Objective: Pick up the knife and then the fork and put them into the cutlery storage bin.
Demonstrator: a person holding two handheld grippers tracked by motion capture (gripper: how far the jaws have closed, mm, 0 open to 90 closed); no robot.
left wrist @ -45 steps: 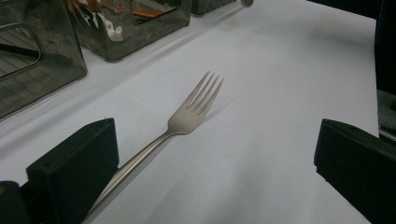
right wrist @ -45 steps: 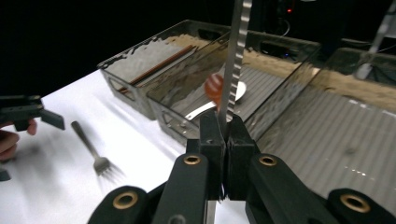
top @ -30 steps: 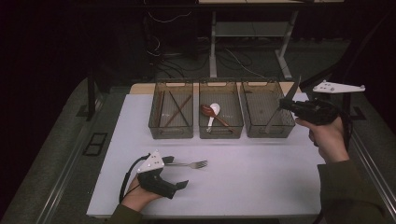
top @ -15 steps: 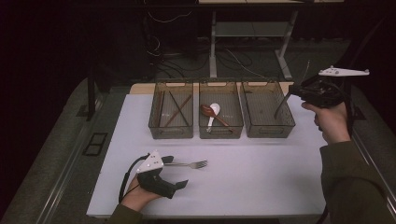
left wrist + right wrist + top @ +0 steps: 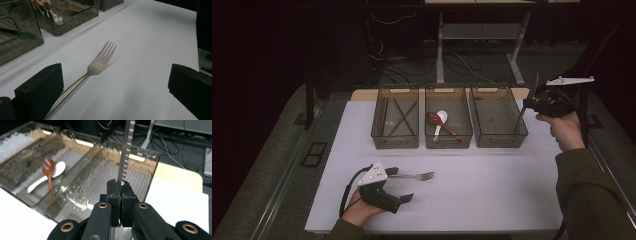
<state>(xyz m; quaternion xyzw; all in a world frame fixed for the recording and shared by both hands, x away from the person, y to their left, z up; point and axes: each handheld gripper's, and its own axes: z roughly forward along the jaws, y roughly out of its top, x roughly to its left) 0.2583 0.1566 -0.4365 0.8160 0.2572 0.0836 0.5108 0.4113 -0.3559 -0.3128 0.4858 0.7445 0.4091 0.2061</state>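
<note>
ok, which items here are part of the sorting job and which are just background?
In the job:
right gripper, shut on the knife
left gripper, open around the fork
three bins, holding chopsticks and spoons

Lying about:
cables on the floor
table legs behind

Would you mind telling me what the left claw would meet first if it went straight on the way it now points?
Most likely the fork: it lies on the table between the open jaws of the left claw, handle nearest, close to one jaw. Beyond it stand the bins, though depth is uncertain.
</note>
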